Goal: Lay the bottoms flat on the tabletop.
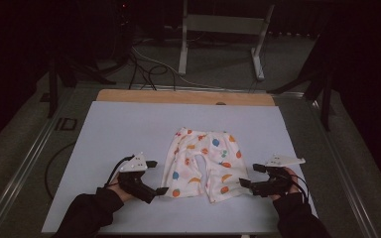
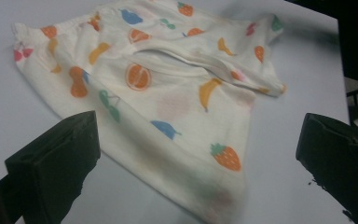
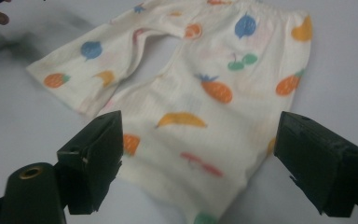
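1. Shorts [image 1: 202, 163] lie flat mid-desk [image 1: 119, 129], leg hems toward the person.
2. Left gripper [image 1: 158, 177] and right gripper [image 1: 251, 175]: jaws wide, empty, flanking the hems.
3. Advice: pinch each hem corner squarely, low to the desk.

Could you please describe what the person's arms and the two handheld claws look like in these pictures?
Both forearms wear dark long sleeves. The left black handheld claw and the right black handheld claw each have blocky matte jaws, a pale grey three-cornered plate on top and thin black cables trailing back. The right claw view shows a brass-ringed hole in a black post.
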`<state>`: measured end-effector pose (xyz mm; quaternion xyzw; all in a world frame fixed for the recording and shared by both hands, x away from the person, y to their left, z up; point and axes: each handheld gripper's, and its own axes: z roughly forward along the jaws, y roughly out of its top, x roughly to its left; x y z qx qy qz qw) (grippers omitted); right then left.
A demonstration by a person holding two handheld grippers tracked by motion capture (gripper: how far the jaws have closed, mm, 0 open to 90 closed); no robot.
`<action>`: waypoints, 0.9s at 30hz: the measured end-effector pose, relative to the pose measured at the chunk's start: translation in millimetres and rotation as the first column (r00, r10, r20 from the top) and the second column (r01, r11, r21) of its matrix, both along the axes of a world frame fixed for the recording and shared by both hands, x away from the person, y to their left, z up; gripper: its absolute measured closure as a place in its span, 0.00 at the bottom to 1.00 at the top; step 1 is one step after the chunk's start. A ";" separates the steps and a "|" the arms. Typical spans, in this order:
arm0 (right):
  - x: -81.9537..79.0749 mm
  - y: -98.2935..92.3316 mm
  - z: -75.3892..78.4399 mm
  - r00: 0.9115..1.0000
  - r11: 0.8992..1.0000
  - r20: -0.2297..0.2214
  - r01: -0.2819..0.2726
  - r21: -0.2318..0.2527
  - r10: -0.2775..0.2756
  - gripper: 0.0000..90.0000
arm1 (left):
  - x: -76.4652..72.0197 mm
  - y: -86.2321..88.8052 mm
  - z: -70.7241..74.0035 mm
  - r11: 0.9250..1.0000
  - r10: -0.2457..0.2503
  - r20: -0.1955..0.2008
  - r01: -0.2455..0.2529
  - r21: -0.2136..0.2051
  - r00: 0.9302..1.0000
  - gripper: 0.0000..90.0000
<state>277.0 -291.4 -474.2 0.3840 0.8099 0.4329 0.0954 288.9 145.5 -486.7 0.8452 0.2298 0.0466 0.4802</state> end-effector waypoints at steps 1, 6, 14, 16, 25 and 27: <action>2.6 2.3 0.1 1.000 1.000 0.003 -0.002 0.005 0.002 0.17 | 2.3 -1.2 0.4 1.000 0.000 0.000 0.000 0.002 1.000 0.00; 18.1 11.4 -1.0 1.000 1.000 0.019 -0.013 -0.003 0.013 0.18 | 14.4 -6.5 4.4 1.000 0.009 -0.002 -0.009 0.014 1.000 0.00; 42.7 17.4 -2.3 0.998 1.000 0.055 0.006 -0.014 -0.006 0.18 | 42.2 -12.5 10.1 0.998 0.053 0.007 -0.053 0.030 0.999 0.00; 49.8 17.7 -1.7 0.998 0.999 0.056 0.017 -0.028 -0.015 0.18 | 49.1 -15.0 11.4 0.998 0.061 0.012 -0.061 0.033 0.998 0.00; 77.2 16.0 2.0 0.996 0.999 0.084 0.045 -0.021 -0.043 0.18 | 81.6 -30.1 10.6 0.994 0.097 -0.005 -0.097 0.049 0.995 0.00; 84.4 15.7 1.6 0.995 0.998 0.081 0.055 -0.019 -0.053 0.18 | 90.5 -34.9 9.9 0.993 0.108 -0.004 -0.108 0.053 0.994 0.00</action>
